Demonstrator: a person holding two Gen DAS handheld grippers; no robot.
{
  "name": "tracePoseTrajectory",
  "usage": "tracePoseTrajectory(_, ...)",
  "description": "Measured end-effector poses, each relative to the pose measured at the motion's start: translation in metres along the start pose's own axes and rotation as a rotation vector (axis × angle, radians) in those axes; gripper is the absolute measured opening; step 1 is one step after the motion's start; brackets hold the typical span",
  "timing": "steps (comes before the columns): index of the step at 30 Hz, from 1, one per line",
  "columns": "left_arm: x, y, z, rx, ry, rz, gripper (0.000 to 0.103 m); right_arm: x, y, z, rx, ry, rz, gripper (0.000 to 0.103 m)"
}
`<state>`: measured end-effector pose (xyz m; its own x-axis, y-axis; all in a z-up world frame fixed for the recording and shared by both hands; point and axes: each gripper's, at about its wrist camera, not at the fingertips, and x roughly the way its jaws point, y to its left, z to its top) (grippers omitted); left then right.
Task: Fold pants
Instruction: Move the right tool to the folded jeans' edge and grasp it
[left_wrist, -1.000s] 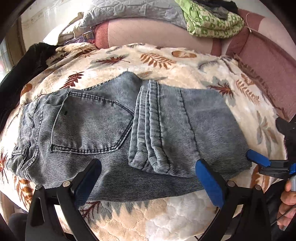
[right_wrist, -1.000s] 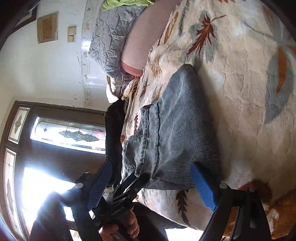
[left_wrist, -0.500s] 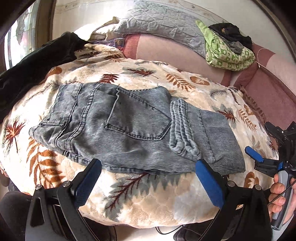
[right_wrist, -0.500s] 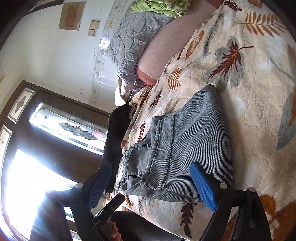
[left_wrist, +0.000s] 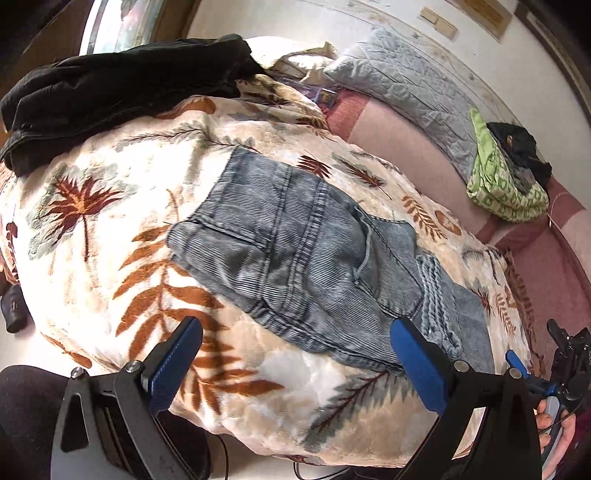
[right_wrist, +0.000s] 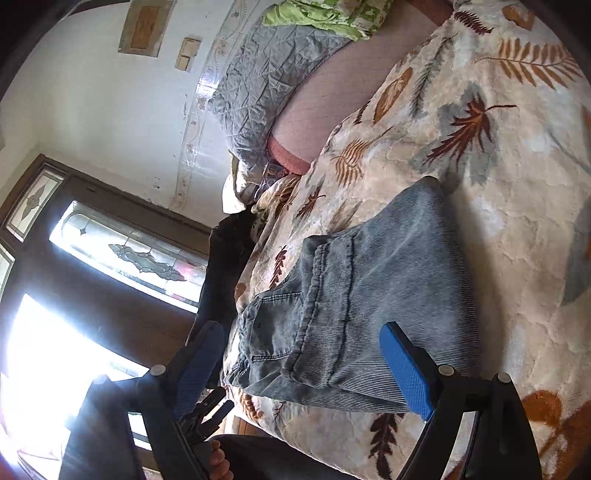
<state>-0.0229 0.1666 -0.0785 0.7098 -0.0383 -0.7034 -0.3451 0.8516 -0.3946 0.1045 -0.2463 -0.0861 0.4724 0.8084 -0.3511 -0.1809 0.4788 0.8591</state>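
Left wrist: left gripper (left_wrist: 295, 365) angled down over folded jeans (left_wrist: 314, 269), jaws wide (empty).

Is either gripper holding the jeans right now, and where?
Neither. The left gripper and right gripper both have open, empty jaws; the folded grey-blue corduroy jeans lie free on the leaf-print blanket.

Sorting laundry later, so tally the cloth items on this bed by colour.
Grey-blue: 1, the folded jeans
Black: 1, the dark garment
Leaf-print cream: 1, the blanket
Grey: 1, the quilted pillow
Green: 1, the patterned cloth
Total: 5
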Motion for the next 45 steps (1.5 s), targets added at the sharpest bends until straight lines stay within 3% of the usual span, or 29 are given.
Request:
tracePoseTrajectory(5,0.005,0.032,0.010,-0.127,-0.001,-0.007,0.101,0.045,0.009,0.014,0.043,0.117,0.016,0.089)
tracePoseTrajectory(8,0.010,0.042,0.015,-0.177,0.016,-0.035,0.101,0.094,-0.013,-0.006,0.072,0.301,-0.169,0.087)
tracePoseTrajectory(11,0.013,0.048,0.023,-0.214,0.025,-0.082,0.101,0.092,0.015,-0.004,-0.025,0.294,-0.219,0.087)
tracePoseTrajectory(16,0.016,0.065,0.033,-0.341,0.044,-0.228,0.101,0.074,0.048,-0.006,-0.077,0.224,-0.141,0.087)
tracePoseTrajectory(18,0.016,0.071,0.035,-0.374,0.038,-0.235,0.101,0.074,0.053,-0.011,-0.071,0.236,-0.107,0.087)
tracePoseTrajectory(22,0.020,0.074,0.036,-0.393,0.037,-0.235,0.101,0.104,0.054,-0.006,0.030,0.285,0.001,0.087)
tracePoseTrajectory(26,0.024,0.069,0.035,-0.378,0.052,-0.231,0.101,0.151,0.049,0.004,0.139,0.336,0.046,0.087)
tracePoseTrajectory(27,0.026,0.067,0.035,-0.372,0.057,-0.223,0.101,0.165,0.045,0.005,0.150,0.358,0.031,0.087)
tracePoseTrajectory(29,0.029,0.067,0.034,-0.375,0.070,-0.209,0.101,0.192,0.029,-0.002,0.181,0.426,-0.076,0.087)
tracePoseTrajectory(32,0.033,0.066,0.035,-0.381,0.084,-0.190,0.101,0.197,0.038,-0.002,0.168,0.435,-0.128,0.087)
tracePoseTrajectory(37,0.037,0.068,0.038,-0.401,0.082,-0.197,0.101,0.190,0.080,0.004,0.051,0.399,-0.061,0.088)
tracePoseTrajectory(41,0.042,0.071,0.040,-0.430,0.102,-0.237,0.101,0.225,0.052,-0.016,0.076,0.519,-0.202,0.095)
tracePoseTrajectory(45,0.041,0.078,0.042,-0.477,0.100,-0.291,0.101,0.225,0.059,-0.021,0.003,0.473,-0.176,0.097)
